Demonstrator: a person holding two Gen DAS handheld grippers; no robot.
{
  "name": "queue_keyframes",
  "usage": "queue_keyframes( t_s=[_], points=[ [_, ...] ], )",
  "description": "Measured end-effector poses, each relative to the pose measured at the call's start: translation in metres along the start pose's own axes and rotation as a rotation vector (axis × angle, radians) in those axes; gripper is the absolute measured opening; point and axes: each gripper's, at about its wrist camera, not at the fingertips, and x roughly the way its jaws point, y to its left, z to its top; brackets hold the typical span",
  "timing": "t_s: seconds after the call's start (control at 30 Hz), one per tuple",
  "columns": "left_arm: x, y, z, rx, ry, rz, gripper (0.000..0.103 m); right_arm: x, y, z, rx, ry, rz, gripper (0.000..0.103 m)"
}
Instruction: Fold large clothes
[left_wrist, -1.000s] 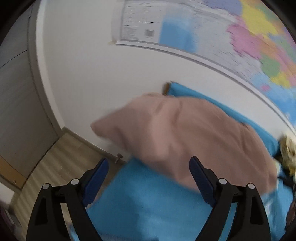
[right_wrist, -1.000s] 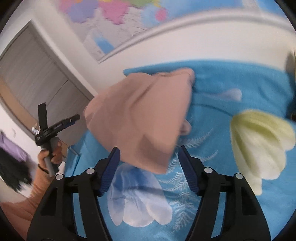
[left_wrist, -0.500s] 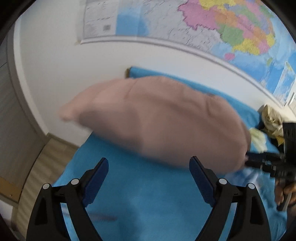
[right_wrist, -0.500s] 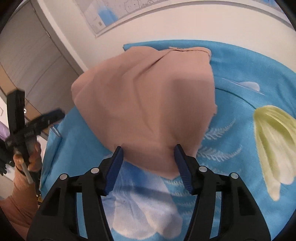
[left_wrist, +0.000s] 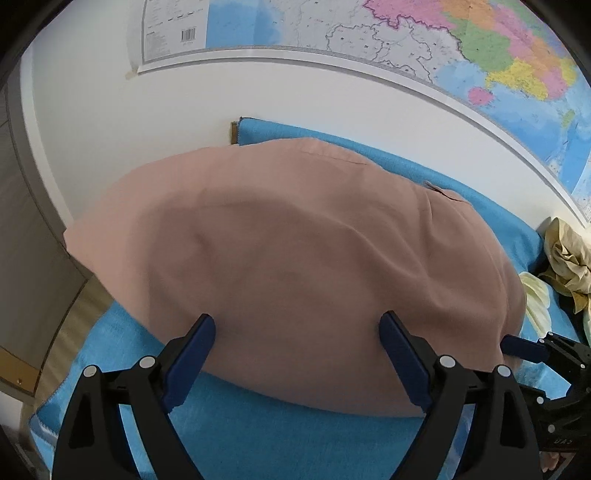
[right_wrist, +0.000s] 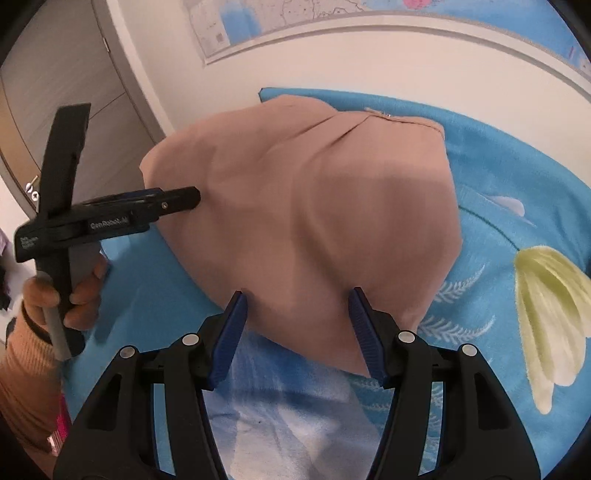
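A large tan-pink garment (left_wrist: 295, 258) lies puffed up across the blue bedspread (left_wrist: 258, 435), and its left end hangs past the bed's edge. My left gripper (left_wrist: 295, 332) stands wide open over the garment's near hem, not pinching any cloth. In the right wrist view the same garment (right_wrist: 314, 203) fills the middle, with a collar seam at its far end. My right gripper (right_wrist: 295, 302) is open too, its blue pads straddling the near edge of the cloth without pressing on it. A hand holds the left gripper (right_wrist: 177, 197) at the garment's left side.
The bedspread (right_wrist: 498, 166) has a pale yellow flower print (right_wrist: 546, 306). Crumpled yellowish clothes (left_wrist: 565, 258) lie at the bed's right end. A wall map (left_wrist: 406, 48) hangs behind the bed. A grey door (right_wrist: 74, 74) and wood floor (left_wrist: 74, 325) are to the left.
The garment has come down from the air and spread over the bed. Both grippers have moved in closer to its near edge. The right jaws have narrowed slightly.
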Motion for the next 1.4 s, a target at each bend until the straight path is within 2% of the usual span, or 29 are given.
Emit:
queue_keyframes(
  t_s=[0.17,0.23,0.5,0.6,0.8,0.93,1.07,1.13,1.2,1.37,1.4],
  points=[
    [-0.021,-0.007,-0.007,0.001,-0.036,0.03,0.087,-0.01,-0.001,-0.001,0.011,-0.019,0.008,0.058],
    [-0.033,-0.012,-0.011,0.008,-0.057,0.038,0.088,-0.013,0.002,-0.002,0.006,-0.026,0.01,0.062],
    [-0.056,-0.034,-0.017,0.056,-0.111,0.026,0.091,-0.024,0.009,-0.002,-0.021,-0.065,-0.029,0.064],
    [-0.054,-0.042,-0.018,0.069,-0.106,0.007,0.091,-0.023,0.002,0.0,-0.003,-0.07,-0.03,0.064],
    [-0.038,-0.051,-0.019,0.078,-0.069,-0.006,0.091,-0.001,-0.02,-0.007,0.053,0.014,-0.043,0.062],
    [-0.021,-0.052,-0.021,0.075,-0.024,-0.002,0.091,-0.004,-0.023,-0.011,0.055,0.026,-0.039,0.062],
    [-0.02,-0.051,-0.026,0.061,-0.019,-0.004,0.09,-0.024,-0.019,-0.009,0.063,-0.026,-0.019,0.065],
    [-0.029,-0.053,-0.029,0.063,-0.032,0.004,0.091,-0.036,-0.012,-0.01,0.038,-0.071,-0.056,0.073],
    [-0.041,-0.057,-0.035,0.068,-0.056,0.014,0.096,-0.043,-0.007,-0.013,0.03,-0.103,-0.066,0.076],
    [-0.068,-0.069,-0.051,0.077,-0.115,0.077,0.096,-0.054,0.008,-0.027,0.016,-0.156,-0.089,0.092],
    [-0.073,-0.071,-0.054,0.072,-0.121,0.088,0.096,-0.057,0.011,-0.03,0.014,-0.171,-0.102,0.098]
  ],
)
